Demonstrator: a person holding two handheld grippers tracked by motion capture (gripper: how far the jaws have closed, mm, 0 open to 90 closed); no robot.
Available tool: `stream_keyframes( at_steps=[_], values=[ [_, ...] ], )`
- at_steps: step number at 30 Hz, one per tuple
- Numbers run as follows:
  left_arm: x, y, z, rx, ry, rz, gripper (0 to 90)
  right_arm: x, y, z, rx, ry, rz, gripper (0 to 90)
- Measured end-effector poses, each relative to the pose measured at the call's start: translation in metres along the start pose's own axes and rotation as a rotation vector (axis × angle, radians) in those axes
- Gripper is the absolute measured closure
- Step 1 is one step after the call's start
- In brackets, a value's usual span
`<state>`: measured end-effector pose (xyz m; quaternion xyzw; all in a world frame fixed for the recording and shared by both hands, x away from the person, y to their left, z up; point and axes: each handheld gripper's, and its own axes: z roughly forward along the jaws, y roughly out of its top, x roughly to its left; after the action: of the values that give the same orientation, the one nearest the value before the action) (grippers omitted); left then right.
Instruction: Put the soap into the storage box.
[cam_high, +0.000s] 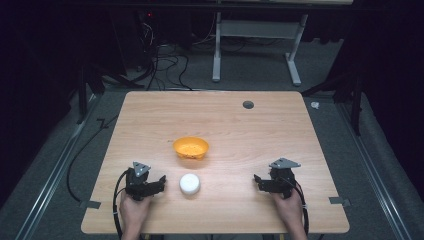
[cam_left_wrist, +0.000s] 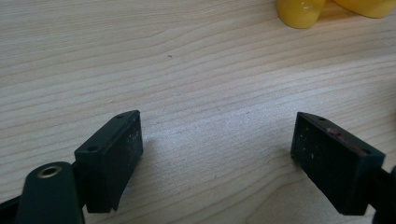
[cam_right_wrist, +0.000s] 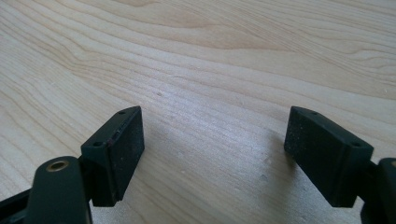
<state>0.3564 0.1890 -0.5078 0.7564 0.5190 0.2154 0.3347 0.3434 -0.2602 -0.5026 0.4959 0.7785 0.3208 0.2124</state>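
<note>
Now both tongs (cam_high: 161, 181) (cam_high: 256, 179) gape wide, holding nothing.

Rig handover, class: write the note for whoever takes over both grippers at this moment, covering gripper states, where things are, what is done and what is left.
Left gripper: open, holding nothing, resting on the table near its front left.
Right gripper: open, holding nothing, at the front right.
White round object: on the table just right of the left gripper, not touched.
Orange bowl: mid-table, beyond the white object; its contents cannot be made out.
Done: nothing visibly handled.
Left: probably grasp the white object with the left gripper, which is nearest; likely it goes to the bowl.
</note>
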Motion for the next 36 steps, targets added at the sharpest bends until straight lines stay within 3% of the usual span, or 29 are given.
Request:
stream_keyframes(
  at_steps=[13,19,27,36],
  values=[
    [-0.001,0.002,0.0,0.015,0.016,-0.007,15.6,0.0,0.0,0.0,0.0,0.0,0.0,20.9],
    [0.0,0.003,-0.001,0.019,-0.004,-0.011,15.4,0.0,0.0,0.0,0.0,0.001,0.0,20.8],
    [-0.001,0.005,-0.008,-0.013,-0.024,-0.015,14.7,0.0,0.0,0.0,0.0,0.0,0.0,20.9],
    [-0.006,0.009,-0.019,-0.034,-0.075,0.0,14.4,0.0,0.0,0.0,0.0,-0.001,0.0,20.9]
  ],
)
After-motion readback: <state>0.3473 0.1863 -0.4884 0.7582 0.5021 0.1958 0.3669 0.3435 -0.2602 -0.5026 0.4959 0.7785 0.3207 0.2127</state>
